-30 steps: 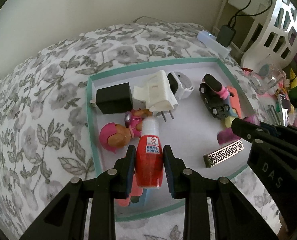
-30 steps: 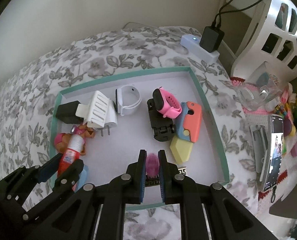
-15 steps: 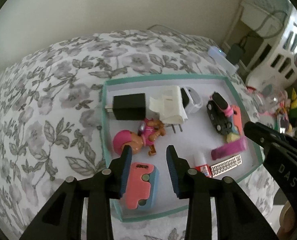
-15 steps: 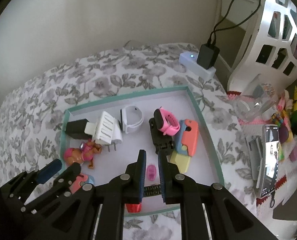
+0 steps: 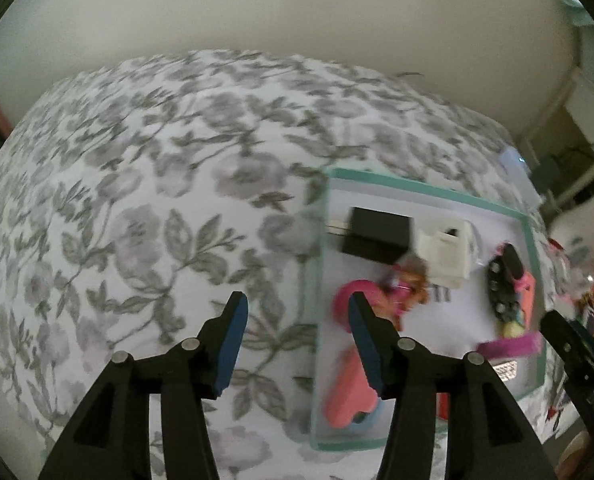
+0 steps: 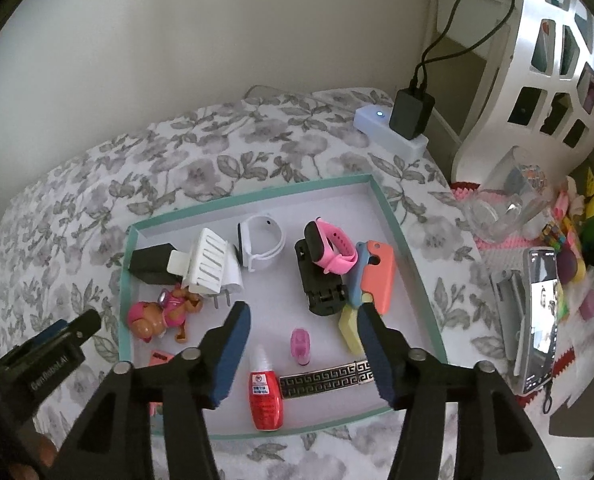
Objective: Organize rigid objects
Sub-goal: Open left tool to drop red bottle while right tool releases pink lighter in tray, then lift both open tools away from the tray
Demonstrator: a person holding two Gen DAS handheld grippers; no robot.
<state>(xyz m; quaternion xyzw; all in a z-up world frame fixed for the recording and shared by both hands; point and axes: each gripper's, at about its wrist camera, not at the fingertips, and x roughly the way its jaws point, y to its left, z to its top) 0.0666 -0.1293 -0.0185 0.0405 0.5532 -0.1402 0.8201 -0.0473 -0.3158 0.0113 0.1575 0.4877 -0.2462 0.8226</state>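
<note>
Floral grey-and-white bedspread (image 6: 225, 168) carries a shallow white tray with teal rim (image 6: 393, 220), all loose items inside it. Largest in tray: black folding phone stand (image 6: 321, 280) with a pink smartwatch (image 6: 331, 246) draped over it, right of centre; coral-and-blue case (image 6: 377, 276) touching its right side, pale yellow block (image 6: 349, 326) just below that. Back left: black charger cube (image 6: 153, 264) against a white ribbed plug adapter (image 6: 211, 266), white watch band loop (image 6: 263, 242) beside the adapter. Left side: small pink-helmeted toy figure (image 6: 157, 314) lying down. Front edge: black-and-silver Greek-key patterned strip (image 6: 325, 376) flat along the rim, red glue bottle with white cap (image 6: 265, 392) just left of it, cap pointing into the tray. Small translucent pink capsule (image 6: 300, 346) lies on the tray floor between strip and stand. Right gripper (image 6: 303, 346): jaws opening, roughly half spread, nothing gripped; capsule sits in the gap between the pads, clear of both, and the glue bottle lies under the gap closer to the left pad, also untouched. Left gripper (image 5: 297, 344): jaws opening, moderately apart, empty; it is over the tray's left rim, left pad above bare bedspread, right pad over the tray edge near the toy figure and a coral-pink flat piece (image 5: 349, 392). Left view is motion-blurred.
</note>
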